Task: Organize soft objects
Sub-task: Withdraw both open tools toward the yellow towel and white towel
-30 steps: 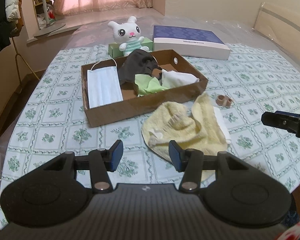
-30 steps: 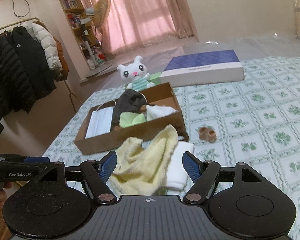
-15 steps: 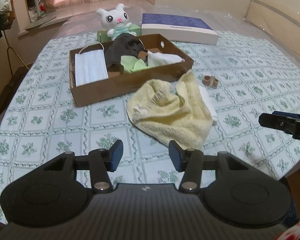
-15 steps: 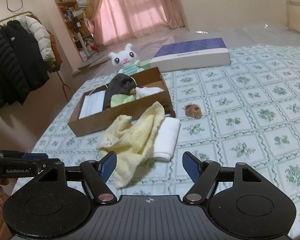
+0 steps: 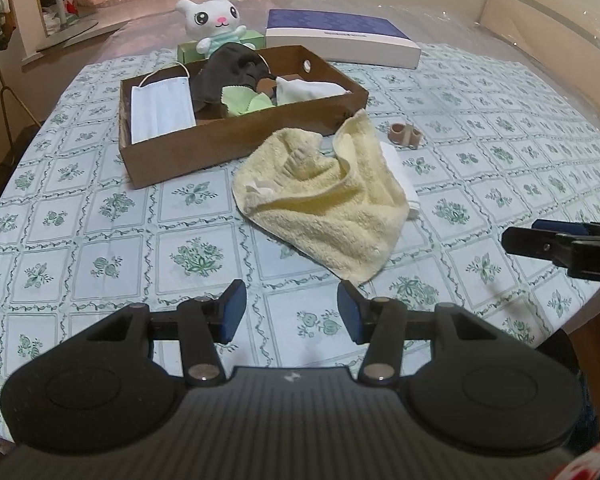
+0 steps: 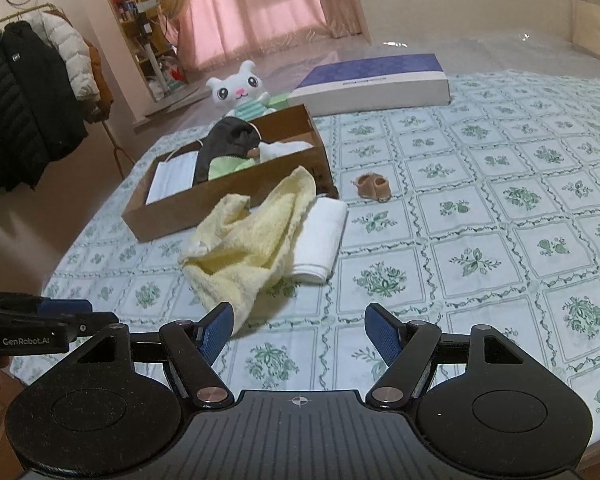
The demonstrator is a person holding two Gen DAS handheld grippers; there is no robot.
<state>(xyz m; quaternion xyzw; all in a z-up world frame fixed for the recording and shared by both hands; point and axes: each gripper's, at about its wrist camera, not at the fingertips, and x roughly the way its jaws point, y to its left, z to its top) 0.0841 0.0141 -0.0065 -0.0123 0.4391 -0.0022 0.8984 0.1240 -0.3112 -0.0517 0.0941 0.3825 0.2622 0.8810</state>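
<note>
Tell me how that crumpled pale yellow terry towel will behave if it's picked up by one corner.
The crumpled pale yellow terry towel looks floppy: it lies in soft folds, so it would probably hang and trail. It partly covers a folded white cloth, which it might drag along. Its looped pile should grip well rather than slip.

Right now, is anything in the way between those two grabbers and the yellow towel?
Nothing visible. Only bare tablecloth lies between the open left gripper and the yellow towel. The open right gripper is already at the towel's near corner.
</note>
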